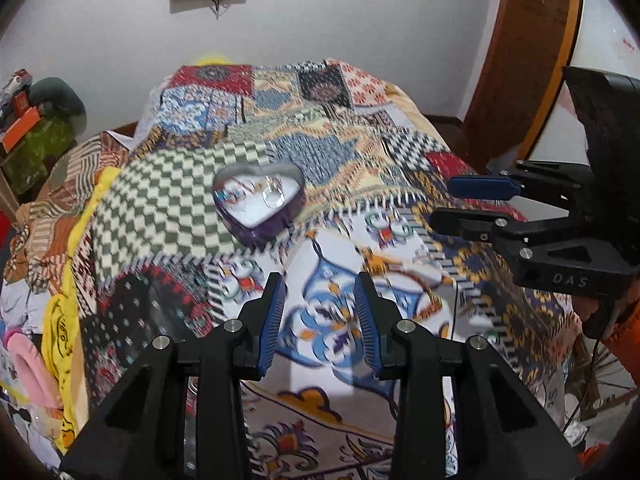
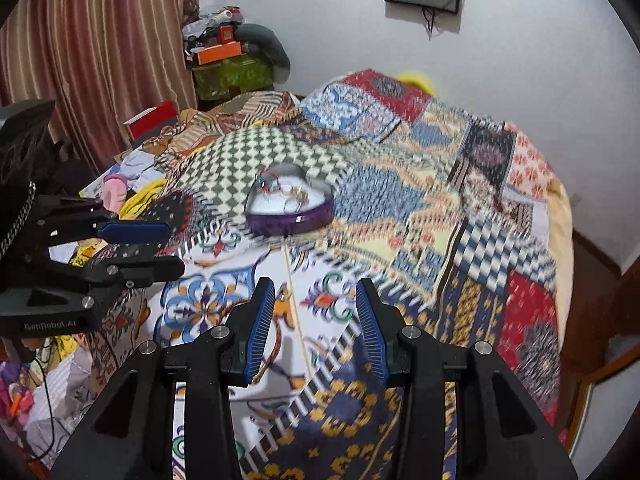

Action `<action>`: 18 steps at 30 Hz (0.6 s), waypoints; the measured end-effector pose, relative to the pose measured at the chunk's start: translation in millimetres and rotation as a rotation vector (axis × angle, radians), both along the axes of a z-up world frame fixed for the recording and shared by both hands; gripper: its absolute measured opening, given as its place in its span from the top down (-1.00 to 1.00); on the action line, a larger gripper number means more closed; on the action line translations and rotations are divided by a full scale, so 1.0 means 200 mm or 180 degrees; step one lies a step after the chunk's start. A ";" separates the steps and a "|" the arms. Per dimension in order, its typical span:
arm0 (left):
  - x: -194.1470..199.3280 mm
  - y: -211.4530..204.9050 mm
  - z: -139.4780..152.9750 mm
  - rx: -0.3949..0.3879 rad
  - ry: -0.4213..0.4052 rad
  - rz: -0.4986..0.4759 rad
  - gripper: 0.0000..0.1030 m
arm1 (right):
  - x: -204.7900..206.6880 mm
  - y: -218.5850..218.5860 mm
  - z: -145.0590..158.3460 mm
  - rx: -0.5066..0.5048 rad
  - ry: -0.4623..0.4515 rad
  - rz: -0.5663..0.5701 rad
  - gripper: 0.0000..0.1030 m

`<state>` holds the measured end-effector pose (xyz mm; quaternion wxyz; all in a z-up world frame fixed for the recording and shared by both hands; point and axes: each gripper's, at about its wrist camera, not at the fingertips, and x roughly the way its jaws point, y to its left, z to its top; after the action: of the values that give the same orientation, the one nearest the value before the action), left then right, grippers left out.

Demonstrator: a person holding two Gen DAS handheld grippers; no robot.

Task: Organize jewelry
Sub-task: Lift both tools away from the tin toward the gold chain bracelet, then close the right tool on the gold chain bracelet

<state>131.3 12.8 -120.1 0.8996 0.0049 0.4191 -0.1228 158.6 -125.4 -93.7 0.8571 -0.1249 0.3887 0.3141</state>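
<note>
A purple heart-shaped jewelry box (image 1: 258, 204) with a white inside lies open on the patchwork bedspread (image 1: 168, 200); it holds rings and chains. It also shows in the right wrist view (image 2: 290, 202). A thin gold chain (image 2: 296, 312) and a braided bracelet (image 2: 268, 356) lie on the cloth close in front of my right gripper (image 2: 316, 320), which is open and empty. My left gripper (image 1: 320, 320) is open and empty, hovering above the cloth short of the box. Each gripper shows at the edge of the other's view.
The bedspread (image 2: 440, 184) covers a bed against a white wall. Clutter, a pink item (image 1: 28, 364) and yellow cloth lie along the bed's left side. A green box stack (image 2: 232, 68) and striped curtain (image 2: 92, 40) stand at the left. A wooden door frame (image 1: 524, 60) is at the right.
</note>
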 end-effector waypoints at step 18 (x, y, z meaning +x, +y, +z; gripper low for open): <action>-0.12 -0.01 -0.17 -0.0067 0.0124 0.0044 0.31 | -0.14 0.06 -0.15 0.0072 0.0377 0.0250 0.25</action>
<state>107.0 11.1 -153.6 0.8921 -0.0099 0.4353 -0.1210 129.7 -112.9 -123.0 0.8210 -0.1115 0.4299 0.3587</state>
